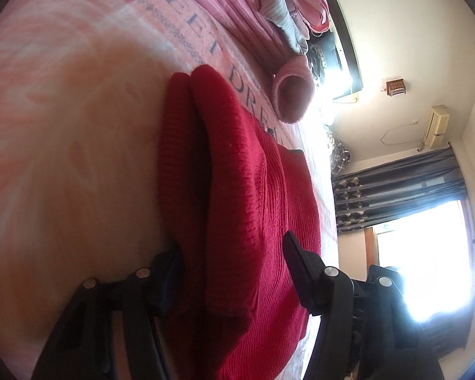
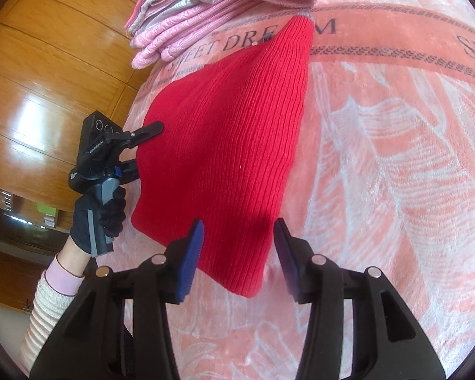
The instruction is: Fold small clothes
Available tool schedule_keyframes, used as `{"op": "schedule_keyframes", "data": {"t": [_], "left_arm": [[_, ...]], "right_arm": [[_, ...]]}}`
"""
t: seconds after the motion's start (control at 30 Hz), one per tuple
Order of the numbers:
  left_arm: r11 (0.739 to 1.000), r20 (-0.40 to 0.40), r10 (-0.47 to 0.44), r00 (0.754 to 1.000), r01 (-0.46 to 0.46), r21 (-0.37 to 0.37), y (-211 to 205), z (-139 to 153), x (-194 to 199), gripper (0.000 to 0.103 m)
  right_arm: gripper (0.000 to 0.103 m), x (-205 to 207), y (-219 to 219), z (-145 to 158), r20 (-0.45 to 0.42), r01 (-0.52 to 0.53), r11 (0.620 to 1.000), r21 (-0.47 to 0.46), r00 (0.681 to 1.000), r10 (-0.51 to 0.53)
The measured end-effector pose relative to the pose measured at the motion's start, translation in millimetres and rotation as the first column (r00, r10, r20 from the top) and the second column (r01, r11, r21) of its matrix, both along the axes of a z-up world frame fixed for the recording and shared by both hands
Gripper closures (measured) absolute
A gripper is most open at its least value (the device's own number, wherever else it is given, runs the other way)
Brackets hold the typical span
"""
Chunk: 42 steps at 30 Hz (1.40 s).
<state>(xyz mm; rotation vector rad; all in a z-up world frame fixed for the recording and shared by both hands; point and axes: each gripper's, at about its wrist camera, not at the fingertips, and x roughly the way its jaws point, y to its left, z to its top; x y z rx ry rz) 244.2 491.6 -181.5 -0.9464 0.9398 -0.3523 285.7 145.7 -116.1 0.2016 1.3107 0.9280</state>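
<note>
The left gripper (image 2: 139,155) is spread wide at the side edge of the red knit (image 2: 224,145): in the right wrist view one finger lies over the fabric and the other sits lower at the edge, and in the left wrist view folded layers pass between the fingers, though whether the pads actually press the cloth cannot be told. A black-gloved hand (image 2: 98,218) holds its handle, with a pale ribbed sleeve (image 2: 47,304) behind. The right gripper (image 2: 239,253) is also wide apart and holds nothing; its blue pads (image 2: 191,262) flank the lower corner of the knit from above. The knit lies folded on a pink patterned blanket (image 2: 380,158) printed "SWEET DREAM". A stack of pink and grey clothes (image 2: 186,12) rests near the knit's far end. Beyond the bed are a wooden wardrobe (image 2: 47,63), a dark curtain (image 1: 402,186), a bright window (image 1: 427,253) and a wall air conditioner (image 1: 437,126).
</note>
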Motion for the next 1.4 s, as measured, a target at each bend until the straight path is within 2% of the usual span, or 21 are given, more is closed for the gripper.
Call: {"op": "schedule_keyframes", "data": {"t": [0.13,0.2,0.3,0.4,0.47,0.53,0.57,0.6,0.63,0.73,0.83,1.03,1.13,1.23,1.33,1.4], "left_arm": [[0.992,0.032,-0.068,0.997,0.071,-0.102,-11.1,1.7,8.9,0.041],[0.992,0.022,-0.098,0.995,0.099,-0.078,-16.7,-1.1,11.1,0.041],[0.993,0.012,-0.087,0.996,0.088,-0.075,-14.1,-7.2,11.2,0.047],[0.994,0.011,-0.104,0.995,0.104,-0.04,-21.5,-4.1,13.4,0.046],[0.994,0.011,-0.111,0.994,0.111,-0.017,-25.8,-2.7,13.7,0.046],[0.994,0.019,-0.104,0.994,0.104,-0.018,-25.3,-3.3,11.5,0.049],[0.995,0.015,-0.094,0.995,0.094,-0.024,-23.4,-5.3,10.0,0.057],[0.996,0.012,-0.083,0.996,0.084,-0.04,-20.6,-8.2,7.4,0.063],[0.996,0.017,-0.073,0.997,0.073,-0.059,-18.2,-10.4,4.7,0.065],[0.995,0.033,-0.066,0.997,0.068,-0.067,-21.3,-7.6,0.4,0.067],[0.991,0.049,-0.076,0.996,0.081,-0.103,-30.6,0.8,-2.5,0.068],[0.971,0.067,-0.118,0.991,0.13,-0.2,-86.1,15.9,-9.1,0.069],[0.96,0.046,-0.148,0.988,0.155,-0.235,-125.3,14.9,-14.3,0.068],[0.956,0.012,-0.208,0.978,0.206,-0.209,-165.5,7.8,-22.6,0.068],[0.957,-0.028,-0.268,0.963,0.263,-0.121,-194.3,-9.3,-32.5,0.066],[0.962,-0.046,-0.264,0.963,0.259,-0.087,-198.4,-22.7,-36.7,0.061]], "right_arm": [[0.05,20.9,-2.9,-2.9,-0.045,0.063,0.995,0.082,0.997,-0.059],[0.047,32.2,-4.9,-8.3,-0.08,0.094,0.989,0.118,0.993,-0.085],[0.043,46.5,-2.1,-21.2,-0.153,0.107,0.981,0.164,0.985,-0.082],[0.041,55.2,2.9,-35.6,-0.182,0.139,0.978,0.157,0.977,-0.109],[0.041,58.8,7.4,-50.7,-0.234,0.149,0.974,0.17,0.966,-0.107],[0.043,58.9,10.0,-54.1,-0.231,0.158,0.97,0.186,0.966,-0.113],[0.046,58.7,12.5,-53.1,-0.222,0.152,0.972,0.179,0.969,-0.111],[0.053,58.1,14.0,-51.6,-0.211,0.147,0.975,0.169,0.971,-0.11],[0.06,57.4,16.9,-49.8,-0.209,0.142,0.976,0.168,0.972,-0.106],[0.067,53.4,13.4,-38.2,-0.186,0.12,0.978,0.17,0.979,-0.088],[0.068,49.4,5.4,-19.2,-0.166,0.092,0.982,0.166,0.984,-0.064],[0.068,32.6,-47.7,30.9,-0.074,0.042,0.996,0.08,0.997,-0.036],[0.068,20.3,-91.9,39.5,-0.078,0.058,0.997,0.054,0.996,-0.054],[0.067,5.1,-127.9,27.2,-0.098,0.079,0.997,0.018,0.992,-0.077],[0.065,-6.9,-158.4,-6.4,-0.122,0.093,0.995,-0.032,0.988,-0.096],[0.062,-9.8,-174.6,-32.2,-0.152,0.119,0.993,-0.024,0.981,-0.121]]}}
